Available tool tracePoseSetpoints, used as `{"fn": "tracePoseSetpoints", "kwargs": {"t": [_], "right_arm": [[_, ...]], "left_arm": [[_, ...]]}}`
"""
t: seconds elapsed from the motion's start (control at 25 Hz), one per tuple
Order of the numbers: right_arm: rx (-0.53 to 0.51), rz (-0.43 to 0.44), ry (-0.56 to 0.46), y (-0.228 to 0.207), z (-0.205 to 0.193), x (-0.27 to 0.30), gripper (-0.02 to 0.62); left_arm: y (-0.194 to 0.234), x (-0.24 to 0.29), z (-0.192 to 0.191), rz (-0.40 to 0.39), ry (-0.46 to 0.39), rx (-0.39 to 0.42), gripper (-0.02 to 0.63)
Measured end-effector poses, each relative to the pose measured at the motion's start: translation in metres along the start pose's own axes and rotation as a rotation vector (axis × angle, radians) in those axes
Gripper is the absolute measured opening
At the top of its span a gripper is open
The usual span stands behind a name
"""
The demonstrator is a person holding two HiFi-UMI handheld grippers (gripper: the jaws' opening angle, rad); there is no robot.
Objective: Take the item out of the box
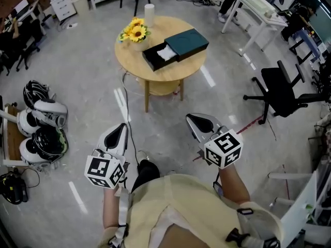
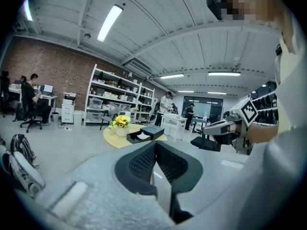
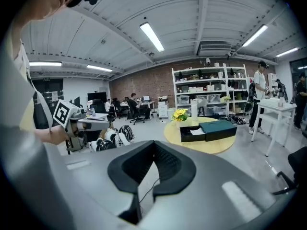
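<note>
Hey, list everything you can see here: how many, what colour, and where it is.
Table: one, light wood, round, on the floor ahead.
Box: one, dark green, on the table, slid open.
Item: one, white, inside the open box.
Sunflowers: one bunch, yellow, on the table left of the box.
Cylinder: one, white, at the table's far edge.
Office chair: one, black, right of the table.
Gear: a few pieces, black and white, on the floor at left; what they are is unclear.
Left tongs: one, grey, shut and empty, short of the table.
Right tongs: one, grey, shut and empty, short of the table.
</note>
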State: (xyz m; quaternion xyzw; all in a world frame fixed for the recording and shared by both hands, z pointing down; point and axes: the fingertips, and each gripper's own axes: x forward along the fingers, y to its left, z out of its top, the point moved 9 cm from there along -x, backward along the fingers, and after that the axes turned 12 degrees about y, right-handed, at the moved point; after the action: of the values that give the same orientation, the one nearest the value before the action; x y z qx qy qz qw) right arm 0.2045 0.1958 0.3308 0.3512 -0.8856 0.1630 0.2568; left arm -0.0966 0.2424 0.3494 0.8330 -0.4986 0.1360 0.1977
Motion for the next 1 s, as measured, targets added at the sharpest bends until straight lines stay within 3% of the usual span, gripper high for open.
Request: {"fn": "tracePoseSetpoints", "kwargs": {"t": [0.36,1.0], "right_arm": [[0.03,-0.034,0.011,-0.005,0.041,0.066,0.006],[0.005,-0.075,0.149,-0.008,0.076,0.167,0.109]], "left_arm": [[0.065,0.024,0.028,-0.001,0.035,0.057,0.006],[0.165,0.038,0.024,-0.002,0.118,0.056,0.035]]}}
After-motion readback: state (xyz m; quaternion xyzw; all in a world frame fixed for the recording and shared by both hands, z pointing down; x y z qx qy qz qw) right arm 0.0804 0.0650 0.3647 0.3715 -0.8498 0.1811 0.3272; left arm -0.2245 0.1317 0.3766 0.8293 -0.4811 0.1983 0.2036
